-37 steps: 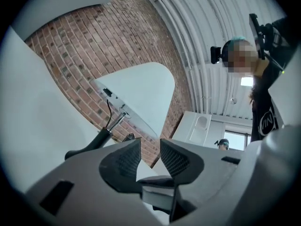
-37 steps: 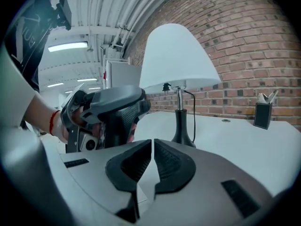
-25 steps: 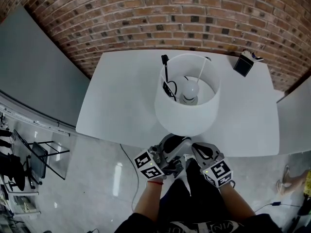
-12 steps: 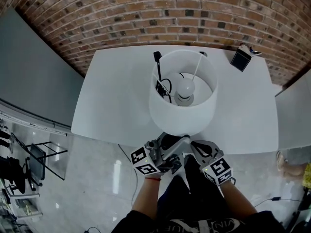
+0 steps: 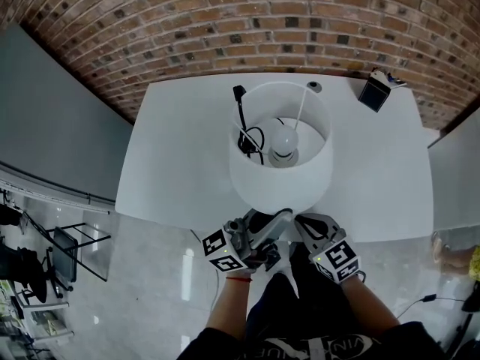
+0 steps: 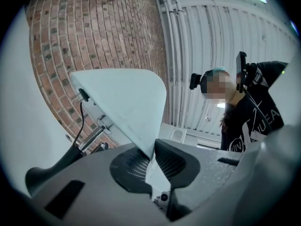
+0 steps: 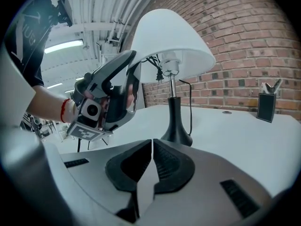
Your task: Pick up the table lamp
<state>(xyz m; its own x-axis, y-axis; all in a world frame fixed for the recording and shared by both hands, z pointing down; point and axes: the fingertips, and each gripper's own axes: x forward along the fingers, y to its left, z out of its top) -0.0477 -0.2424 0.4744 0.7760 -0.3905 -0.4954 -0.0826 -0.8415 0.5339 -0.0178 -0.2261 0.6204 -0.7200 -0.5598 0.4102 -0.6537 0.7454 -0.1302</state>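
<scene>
The pads (image 6: 130,166) of the left gripper (image 6: 149,148) have just been squeezed closer. The thin bottom edge of the shade (image 6: 122,102) is pinched between them. The right gripper (image 7: 151,147) is shut tight with nothing in it, and it is pointed at the base (image 7: 176,133). The lamp (image 5: 281,152) is stood upright on the white table (image 5: 180,148). A hold seems to be made, so lifting can likely be started. But the lamp is held only by its shade, so it may be tipped.

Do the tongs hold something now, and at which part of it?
The left tongs have just closed on the lamp shade, pinching its lower rim. The right tongs are shut and empty.
</scene>
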